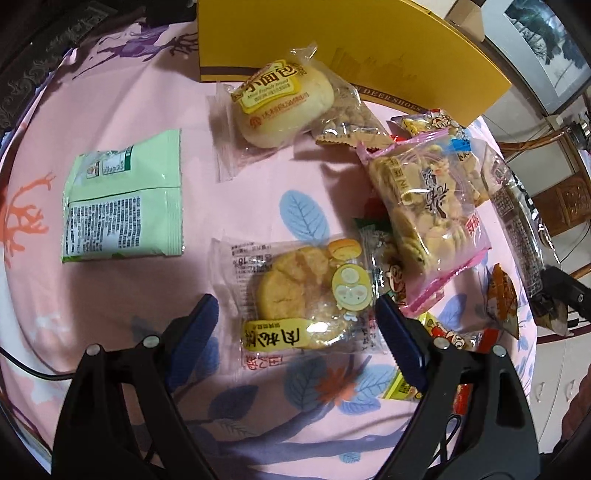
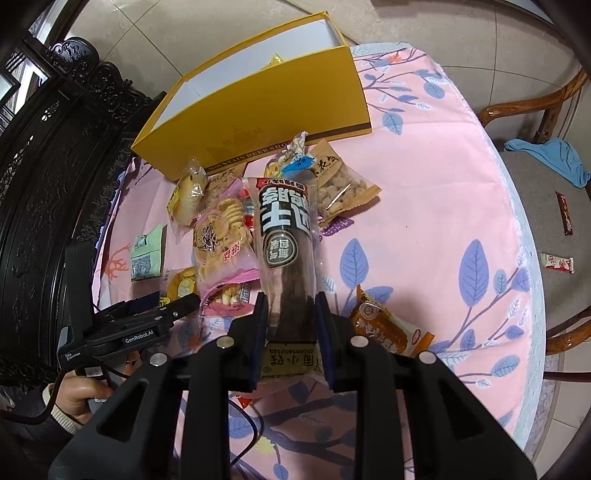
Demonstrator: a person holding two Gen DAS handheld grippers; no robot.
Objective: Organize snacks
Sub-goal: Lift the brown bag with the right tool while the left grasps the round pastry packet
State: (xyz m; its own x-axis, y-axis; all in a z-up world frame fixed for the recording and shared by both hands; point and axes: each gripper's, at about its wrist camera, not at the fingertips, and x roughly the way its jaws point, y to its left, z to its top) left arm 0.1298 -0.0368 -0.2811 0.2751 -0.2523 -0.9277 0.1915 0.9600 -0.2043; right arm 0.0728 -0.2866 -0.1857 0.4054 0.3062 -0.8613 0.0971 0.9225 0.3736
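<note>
Right gripper (image 2: 290,317) clamps the long clear meat-stick packet (image 2: 286,236); slick film could slip; left gripper (image 1: 295,325), jaws apart, straddles the pork-floss cake packet (image 1: 295,295), and might snag the neighbouring pink biscuit bag (image 1: 424,206).

A dark carved wooden cabinet (image 2: 44,177) fills the left of the right wrist view. At right, a crumpled blue cloth (image 2: 550,158) lies on a wooden armchair's grey seat (image 2: 535,206). Pale glossy floor tiles (image 2: 461,26) span the top.
</note>
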